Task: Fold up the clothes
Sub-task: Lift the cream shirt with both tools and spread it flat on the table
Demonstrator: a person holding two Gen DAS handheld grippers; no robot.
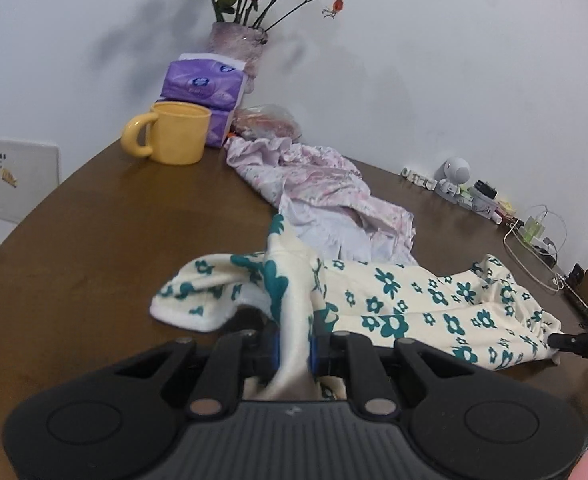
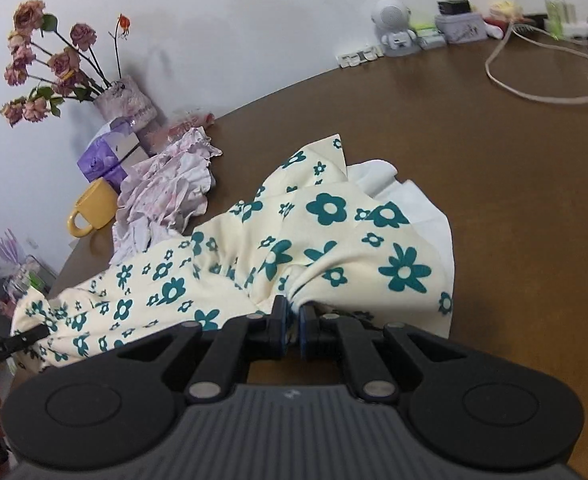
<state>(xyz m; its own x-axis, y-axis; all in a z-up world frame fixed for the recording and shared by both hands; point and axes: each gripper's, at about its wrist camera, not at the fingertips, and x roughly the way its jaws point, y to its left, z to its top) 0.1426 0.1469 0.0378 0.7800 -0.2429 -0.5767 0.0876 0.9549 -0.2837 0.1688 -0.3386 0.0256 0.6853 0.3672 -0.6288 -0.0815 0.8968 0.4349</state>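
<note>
Left wrist view: the cream garment with teal flowers lies rumpled across the brown table, one bunched fold rising into the left gripper, whose jaws are nearly closed and pinch that fold between the blue pads. In the right wrist view the right gripper is likewise almost fully closed, clamping a gathered edge of the same garment. A crumpled pink-and-white garment lies just beyond it. Farther back stand a yellow mug, purple tissue packs and a vase of dried roses.
</note>
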